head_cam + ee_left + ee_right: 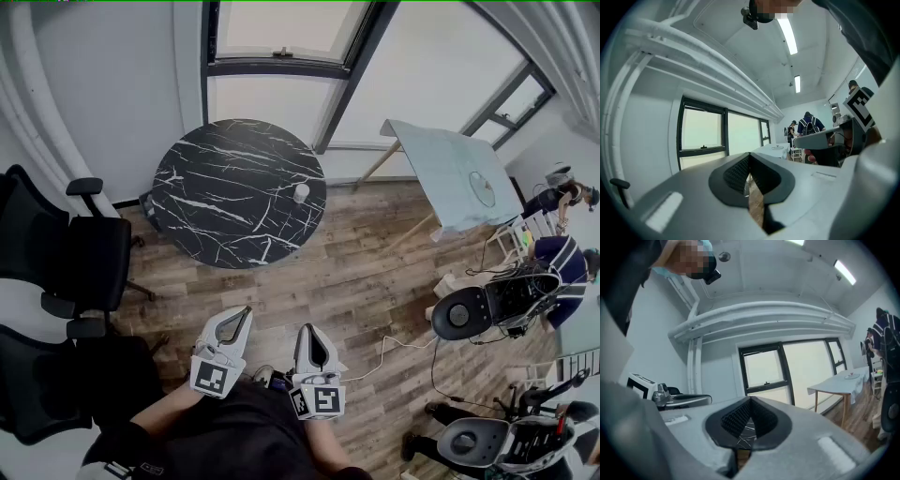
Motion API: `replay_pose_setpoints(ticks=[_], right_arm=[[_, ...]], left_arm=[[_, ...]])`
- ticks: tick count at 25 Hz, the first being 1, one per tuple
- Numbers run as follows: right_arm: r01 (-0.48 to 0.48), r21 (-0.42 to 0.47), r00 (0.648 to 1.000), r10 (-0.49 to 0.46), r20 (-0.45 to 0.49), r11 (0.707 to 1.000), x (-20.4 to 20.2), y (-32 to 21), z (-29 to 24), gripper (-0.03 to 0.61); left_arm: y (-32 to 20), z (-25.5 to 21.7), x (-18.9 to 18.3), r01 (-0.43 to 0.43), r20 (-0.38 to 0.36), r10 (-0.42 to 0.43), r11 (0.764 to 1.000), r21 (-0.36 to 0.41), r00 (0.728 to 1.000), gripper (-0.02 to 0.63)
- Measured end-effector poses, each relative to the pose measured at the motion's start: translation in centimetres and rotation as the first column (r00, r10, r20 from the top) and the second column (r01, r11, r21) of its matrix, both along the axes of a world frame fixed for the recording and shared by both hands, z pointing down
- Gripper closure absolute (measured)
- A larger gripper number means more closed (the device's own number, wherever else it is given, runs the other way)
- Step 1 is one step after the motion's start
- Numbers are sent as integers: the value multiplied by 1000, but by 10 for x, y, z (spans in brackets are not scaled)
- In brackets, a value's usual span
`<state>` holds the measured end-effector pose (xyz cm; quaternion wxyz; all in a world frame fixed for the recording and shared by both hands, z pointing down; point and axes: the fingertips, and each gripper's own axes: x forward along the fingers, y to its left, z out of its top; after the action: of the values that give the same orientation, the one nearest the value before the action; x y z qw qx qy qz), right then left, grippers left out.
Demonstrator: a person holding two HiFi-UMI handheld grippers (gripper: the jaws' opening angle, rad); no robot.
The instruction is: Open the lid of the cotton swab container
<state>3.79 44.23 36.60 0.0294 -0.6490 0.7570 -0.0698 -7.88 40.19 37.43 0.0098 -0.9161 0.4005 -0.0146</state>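
Since left gripper [244, 314] and right gripper [307, 333] ride level, jaws pinched together on nothing, we should first approach the small white cotton swab container [301, 193], well away on the round marble table [225, 178], opening jaws before arrival.

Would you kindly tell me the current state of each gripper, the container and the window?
Left gripper: shut, nothing between the jaws.
Right gripper: shut, nothing between the jaws.
Container: upright on the round table, far from both grippers; too small to tell if the lid is on.
Window: looks shut.
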Motion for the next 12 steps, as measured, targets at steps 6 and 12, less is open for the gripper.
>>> replay_pose_setpoints(ticks=[6, 12], right_arm=[[5, -1, 1000, -5, -4, 1000, 1, 2, 1, 584], [8, 23, 1000, -8, 15, 1000, 8, 8, -3, 583]], left_arm=[[1, -1, 4, -2, -1, 2, 1000, 6, 1000, 617], [8, 1, 12, -11, 13, 11, 1000, 8, 1000, 617]])
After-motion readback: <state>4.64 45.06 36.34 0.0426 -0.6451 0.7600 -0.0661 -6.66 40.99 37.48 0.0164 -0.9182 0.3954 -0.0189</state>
